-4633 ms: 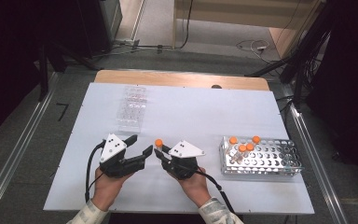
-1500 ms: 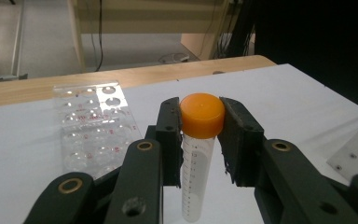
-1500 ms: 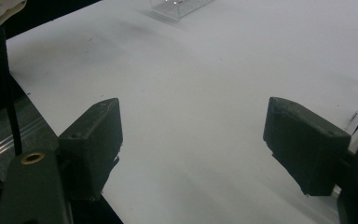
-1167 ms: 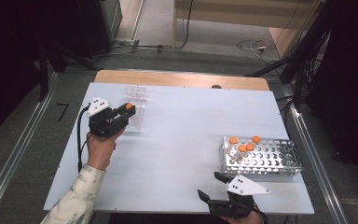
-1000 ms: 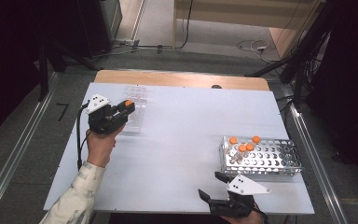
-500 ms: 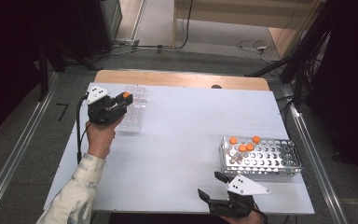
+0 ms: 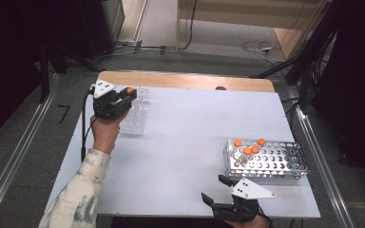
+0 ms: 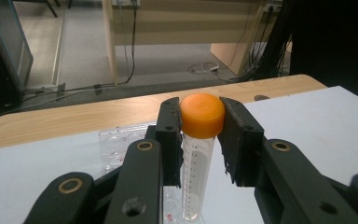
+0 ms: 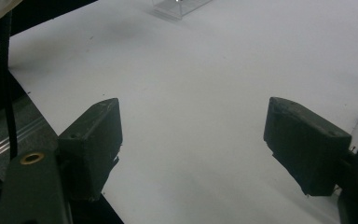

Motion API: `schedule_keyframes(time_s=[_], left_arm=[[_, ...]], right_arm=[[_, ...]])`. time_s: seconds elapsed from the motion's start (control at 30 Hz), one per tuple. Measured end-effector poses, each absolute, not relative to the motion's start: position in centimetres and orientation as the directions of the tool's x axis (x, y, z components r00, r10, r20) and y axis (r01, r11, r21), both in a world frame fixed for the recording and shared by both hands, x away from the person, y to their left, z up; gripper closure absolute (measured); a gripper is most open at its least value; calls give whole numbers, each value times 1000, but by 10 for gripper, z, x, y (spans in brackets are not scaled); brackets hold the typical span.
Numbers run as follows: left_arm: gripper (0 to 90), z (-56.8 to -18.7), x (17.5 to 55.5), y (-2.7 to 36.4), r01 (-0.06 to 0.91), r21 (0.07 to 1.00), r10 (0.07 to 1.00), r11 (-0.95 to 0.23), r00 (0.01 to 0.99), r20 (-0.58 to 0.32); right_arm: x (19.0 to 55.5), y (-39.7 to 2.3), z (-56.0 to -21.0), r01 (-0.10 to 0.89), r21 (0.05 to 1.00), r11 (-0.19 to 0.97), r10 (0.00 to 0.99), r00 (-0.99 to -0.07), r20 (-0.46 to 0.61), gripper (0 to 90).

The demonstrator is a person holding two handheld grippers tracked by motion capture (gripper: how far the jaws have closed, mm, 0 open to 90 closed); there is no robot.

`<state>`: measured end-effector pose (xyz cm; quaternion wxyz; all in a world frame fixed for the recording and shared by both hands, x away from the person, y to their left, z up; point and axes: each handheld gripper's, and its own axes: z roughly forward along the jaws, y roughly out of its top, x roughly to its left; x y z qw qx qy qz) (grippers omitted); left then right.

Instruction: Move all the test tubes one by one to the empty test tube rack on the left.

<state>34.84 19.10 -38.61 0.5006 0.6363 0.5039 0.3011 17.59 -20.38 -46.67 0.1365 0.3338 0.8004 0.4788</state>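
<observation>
Left hand-held gripper (image 8: 200, 140) clamps the tube (image 8: 196, 154) over the clear rack (image 7: 137, 111) — next, lower it into a well; right hand-held gripper (image 9: 196, 149) gapes empty.

Hand-held gripper (image 8: 200, 135): jaws clamped on the orange cap of an upright clear tube (image 8: 196, 163). Clear plastic tray (image 8: 119, 147) just beyond and below, on the white counter (image 8: 317, 116). Wooden edge farther off.

A metal rack (image 7: 271, 162) holding four orange-capped tubes (image 7: 248, 146) is seen on the white table (image 7: 190, 128); cables (image 7: 259, 46) are strewn across the floor beyond.
</observation>
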Motion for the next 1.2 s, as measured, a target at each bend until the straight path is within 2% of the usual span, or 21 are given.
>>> schedule_keyframes(time_s=[0.3, 0.8, 1.07, 1.1, 1.2], left_arm=[[704, -396, 351, 187, 359, 933, 948, -35, 307, -83], [703, -438, 357, 174, 443, 888, 955, -119, 297, -20], [689, -440, 356, 175, 435, 895, 954, -100, 298, -38], [672, -440, 356, 176, 439, 893, 951, -97, 304, -47], [540, -441, 356, 177, 453, 887, 950, -91, 307, -59]], right_arm=[[175, -203, -466, 405, 858, 316, 663, -741, 105, 180], [174, -202, -466, 404, 859, 315, 658, -745, 109, 180], [174, -203, -466, 403, 859, 315, 658, -745, 108, 180], [174, -203, -465, 403, 860, 314, 658, -745, 108, 180], [174, -203, -465, 398, 862, 314, 659, -745, 104, 180]])
